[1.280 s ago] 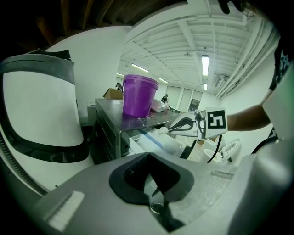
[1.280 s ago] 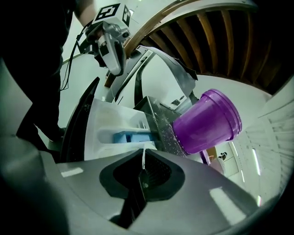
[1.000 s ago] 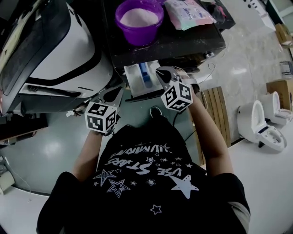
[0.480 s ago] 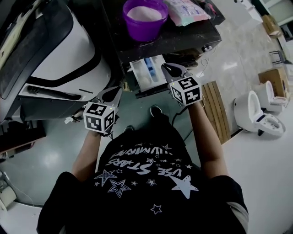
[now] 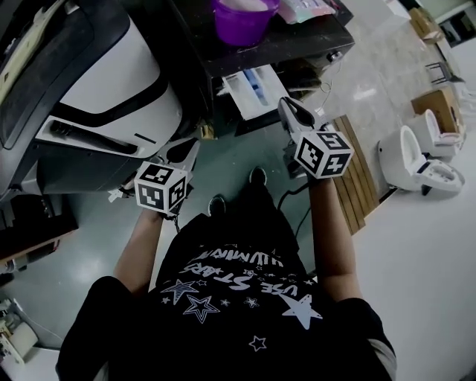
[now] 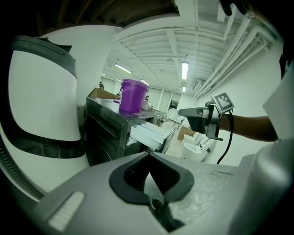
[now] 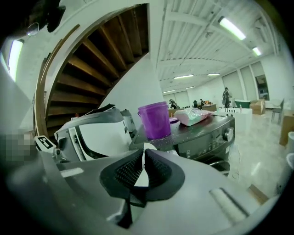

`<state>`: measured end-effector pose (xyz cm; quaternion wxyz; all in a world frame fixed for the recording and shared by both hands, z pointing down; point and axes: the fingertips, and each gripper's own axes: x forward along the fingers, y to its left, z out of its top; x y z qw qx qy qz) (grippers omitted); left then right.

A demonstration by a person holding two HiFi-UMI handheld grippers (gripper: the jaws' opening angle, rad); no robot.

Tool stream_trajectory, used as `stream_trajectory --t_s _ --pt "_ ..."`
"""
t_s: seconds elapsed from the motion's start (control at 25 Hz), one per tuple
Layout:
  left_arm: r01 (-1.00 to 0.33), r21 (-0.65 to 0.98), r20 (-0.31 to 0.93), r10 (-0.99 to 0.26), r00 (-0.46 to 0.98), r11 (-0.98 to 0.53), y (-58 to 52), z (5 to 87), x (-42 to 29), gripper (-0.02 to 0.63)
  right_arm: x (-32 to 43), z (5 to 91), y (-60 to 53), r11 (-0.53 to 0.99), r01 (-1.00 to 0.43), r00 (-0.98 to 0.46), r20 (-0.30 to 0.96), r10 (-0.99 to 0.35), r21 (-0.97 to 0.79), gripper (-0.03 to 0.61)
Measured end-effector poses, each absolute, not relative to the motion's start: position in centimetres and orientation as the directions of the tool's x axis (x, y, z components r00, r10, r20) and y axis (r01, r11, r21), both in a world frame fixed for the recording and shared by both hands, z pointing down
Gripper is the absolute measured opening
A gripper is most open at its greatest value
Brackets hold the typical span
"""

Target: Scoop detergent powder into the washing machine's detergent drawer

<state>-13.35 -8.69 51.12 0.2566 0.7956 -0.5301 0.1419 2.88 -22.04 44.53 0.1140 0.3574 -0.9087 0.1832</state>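
A purple bucket [image 5: 244, 18] of white powder stands on the dark washing machine [image 5: 297, 41], with a pink detergent bag [image 7: 195, 115] beside it. The white detergent drawer [image 5: 253, 88] is pulled out of the machine's front. My right gripper [image 5: 286, 108] hangs shut and empty just right of the drawer and a little nearer me, apart from it. My left gripper [image 5: 190, 151] is shut and empty, lower left, near the white appliance. The bucket [image 6: 132, 96], drawer [image 6: 149, 134] and right gripper [image 6: 180, 111] show in the left gripper view. The bucket [image 7: 155, 120] is ahead of the right gripper [image 7: 144, 153].
A large white appliance [image 5: 111, 82] with a dark lid stands left of the washing machine. A wooden slatted platform [image 5: 349, 186], two white toilets [image 5: 416, 160] and a cardboard box [image 5: 435, 104] lie to the right. The person's feet [image 5: 256, 177] are on the green floor.
The right gripper has drawn back from the drawer's side, toward me and to the right. The bucket and drawer have slid up in the head view. The left gripper has barely moved.
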Motion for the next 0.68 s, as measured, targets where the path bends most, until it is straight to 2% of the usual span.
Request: stream_trajectory --t_s 0.44,0.68 --pt "-0.889 0.254 0.479 -0.749 0.458 -0.381 -6.0 50.5 -9.6 0.002 6.8 44.7 -15.9 0.61 -0.711 -0.702 0.306 -0.643 -0.35 0.035" --pt "-0.892 0.246 0.486 -0.748 0.453 -0.38 -4.8 49.7 -7.0 0.002 9.0 44.2 -13.3 0.626 -0.697 -0.716 0.306 -0.627 -0.349 0.036"
